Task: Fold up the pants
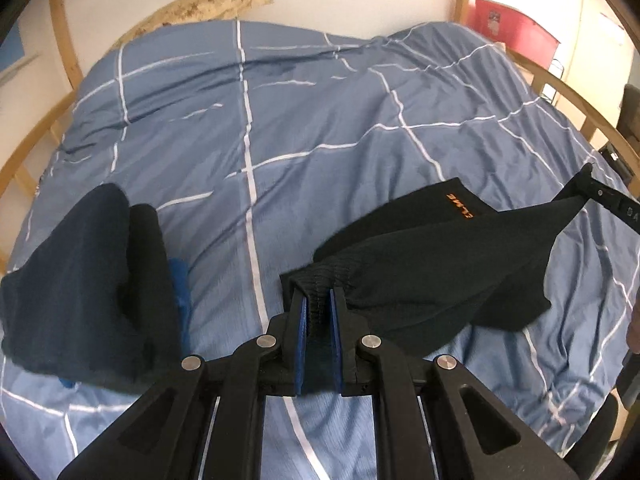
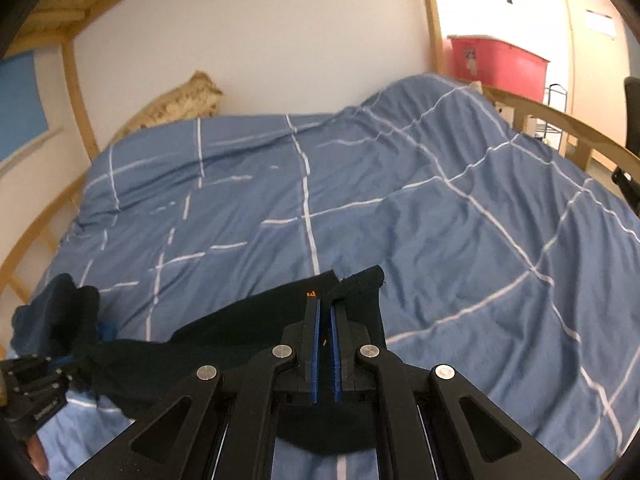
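Black pants (image 1: 432, 264) with a small orange logo hang stretched above the blue checked bed cover (image 1: 280, 120). My left gripper (image 1: 319, 296) is shut on the ribbed waistband at one end. My right gripper (image 2: 324, 304) is shut on the other end of the pants (image 2: 240, 344), and it shows at the right edge of the left wrist view (image 1: 592, 188). The left gripper shows at the lower left of the right wrist view (image 2: 40, 380). The cloth sags between the two grips.
A pile of dark folded clothes (image 1: 88, 288) lies on the bed at the left, also in the right wrist view (image 2: 56, 312). A tan pillow (image 1: 208, 4) leans on the wall. A wooden bed frame (image 2: 560, 120) and a red bin (image 2: 496, 64) stand at the right.
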`<state>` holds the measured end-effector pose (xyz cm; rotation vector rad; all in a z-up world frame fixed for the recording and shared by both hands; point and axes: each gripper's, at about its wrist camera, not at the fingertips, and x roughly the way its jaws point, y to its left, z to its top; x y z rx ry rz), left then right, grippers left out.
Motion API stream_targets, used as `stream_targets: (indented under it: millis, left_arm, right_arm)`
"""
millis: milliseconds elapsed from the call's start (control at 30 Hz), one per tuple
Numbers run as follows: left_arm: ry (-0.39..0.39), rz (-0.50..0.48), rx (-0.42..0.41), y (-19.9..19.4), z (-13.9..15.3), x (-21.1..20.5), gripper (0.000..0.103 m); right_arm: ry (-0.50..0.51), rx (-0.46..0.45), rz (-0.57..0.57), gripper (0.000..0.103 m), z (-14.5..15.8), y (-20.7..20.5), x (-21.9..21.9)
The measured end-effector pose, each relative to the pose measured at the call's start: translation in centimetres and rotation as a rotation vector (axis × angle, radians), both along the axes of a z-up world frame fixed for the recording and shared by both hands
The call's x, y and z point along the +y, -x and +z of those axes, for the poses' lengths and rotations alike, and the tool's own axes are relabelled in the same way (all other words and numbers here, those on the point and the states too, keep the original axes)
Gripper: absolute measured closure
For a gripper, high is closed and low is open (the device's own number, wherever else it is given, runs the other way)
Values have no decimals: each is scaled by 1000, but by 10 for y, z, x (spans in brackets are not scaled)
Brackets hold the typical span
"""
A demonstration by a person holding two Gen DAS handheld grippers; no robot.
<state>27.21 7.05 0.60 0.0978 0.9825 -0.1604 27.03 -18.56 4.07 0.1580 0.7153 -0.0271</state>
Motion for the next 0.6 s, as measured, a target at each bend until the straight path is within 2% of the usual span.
stream_targets:
  millis: [200, 400, 600]
  left_arm:
    - [9, 17, 94, -51, -24, 4, 91]
    - [10, 55, 154, -87, -53, 10, 91]
    - [4, 83, 179, -112, -73, 16, 90]
  right_arm:
    - [23, 102, 7, 97, -30, -64, 4]
    - [15, 210, 17, 97, -67, -116, 11]
    - [23, 250, 27, 97, -92, -152, 20]
